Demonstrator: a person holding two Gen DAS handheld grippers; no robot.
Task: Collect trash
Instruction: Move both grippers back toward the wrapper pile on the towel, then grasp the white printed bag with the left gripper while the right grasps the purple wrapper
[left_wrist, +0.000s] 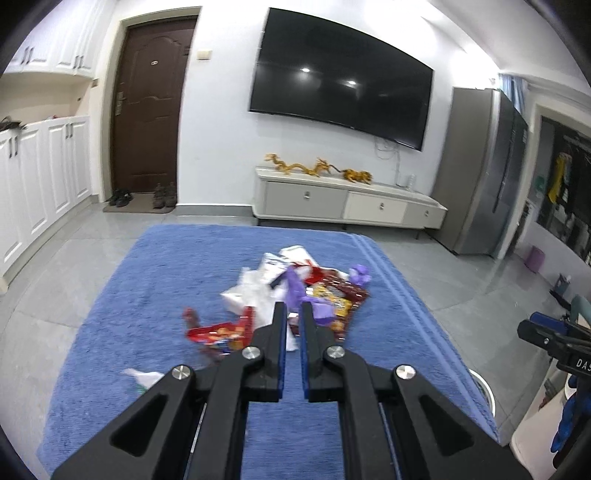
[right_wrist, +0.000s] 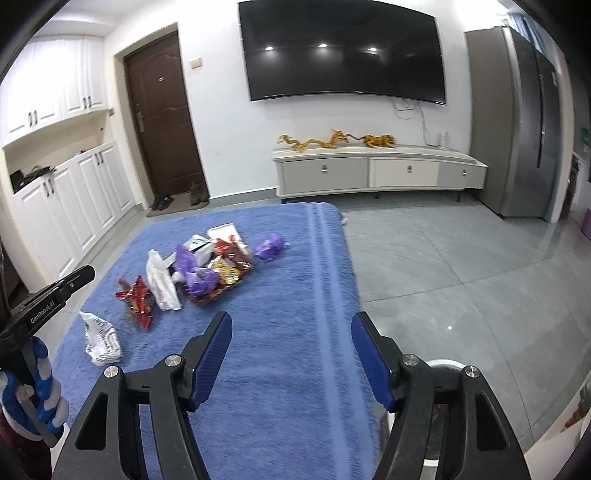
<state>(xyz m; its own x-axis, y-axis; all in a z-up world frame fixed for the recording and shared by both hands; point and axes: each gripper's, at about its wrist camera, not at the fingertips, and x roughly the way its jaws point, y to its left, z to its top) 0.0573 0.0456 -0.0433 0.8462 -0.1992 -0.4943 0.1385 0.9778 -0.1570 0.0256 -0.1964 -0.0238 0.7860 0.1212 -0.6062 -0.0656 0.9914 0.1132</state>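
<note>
Left gripper (left_wrist: 292, 308) nearest in its own view, jaws pressed together, nothing between them, aimed down at the trash. Right gripper (right_wrist: 291, 325) has jaws spread wide with only bare blue cloth (right_wrist: 280, 369) between them; last reading shows no real change in width. Both hover over a bench covered by that cloth. A gloved hand (right_wrist: 33, 391) in blue and white holds the left gripper at the left edge of the right wrist view.

Near edge of cloth: a crumpled white printed bag (right_wrist: 99, 341) lying alone. Just past it, a red snack wrapper (right_wrist: 136, 299), then a white plastic bag (right_wrist: 162, 286). Main trash pile (right_wrist: 214, 269) sits mid-cloth: purple wrappers, red and yellow snack packets, white paper, all touching or overlapping. One purple wrapper (right_wrist: 271, 245) lies just right of the pile, apart.

Beyond: grey tiled floor (right_wrist: 443, 258), low TV cabinet (right_wrist: 376, 170) with gold dragon figures (right_wrist: 334, 140), wall TV (right_wrist: 341, 50), brown door (right_wrist: 162, 125), fridge (right_wrist: 517, 122).
</note>
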